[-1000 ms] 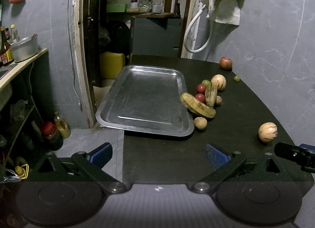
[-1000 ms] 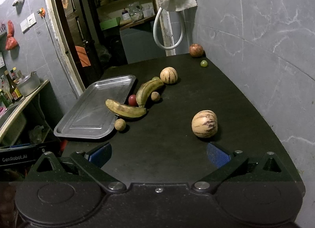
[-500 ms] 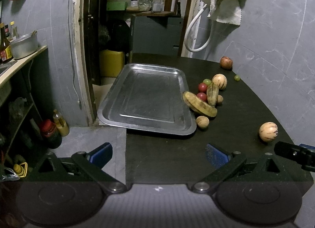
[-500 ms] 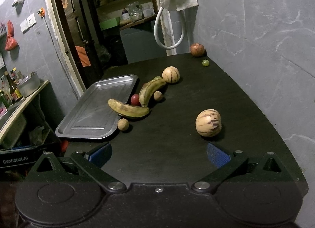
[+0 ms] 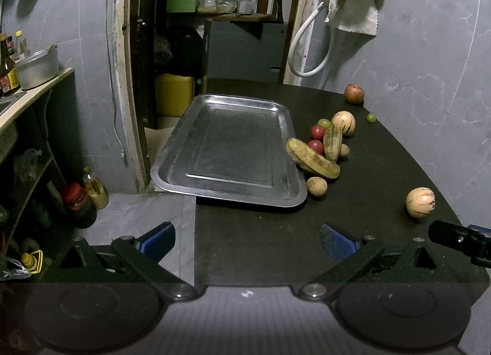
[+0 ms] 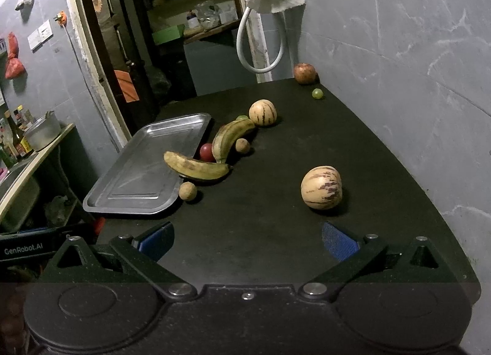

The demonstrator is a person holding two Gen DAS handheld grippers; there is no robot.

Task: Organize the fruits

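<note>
An empty metal tray [image 5: 230,149] [image 6: 144,168] lies at the left edge of a dark table [image 5: 368,208]. Right of it lie two bananas [image 5: 313,162] [image 6: 196,168], red tomatoes [image 5: 317,131], small brown fruits [image 5: 316,186] [image 6: 187,191] and a striped melon [image 5: 343,122] [image 6: 262,112]. A second striped melon [image 5: 420,202] [image 6: 321,187] sits alone, just ahead of my right gripper [image 6: 248,241]. An apple [image 5: 353,94] [image 6: 304,73] and a green grape [image 6: 317,93] lie at the back. My left gripper [image 5: 247,240] is open and empty in front of the tray. My right gripper is open and empty.
A grey tiled wall [image 6: 399,79] bounds the table on the right. Left of the table is a drop to the floor with bottles [image 5: 95,191] and a shelf with a pot [image 5: 36,68]. A doorway and a white hose [image 5: 307,48] are behind.
Both grippers have crept slightly forward and rightward; the fruit and tray appear a little closer. Nothing has been grasped or moved.
</note>
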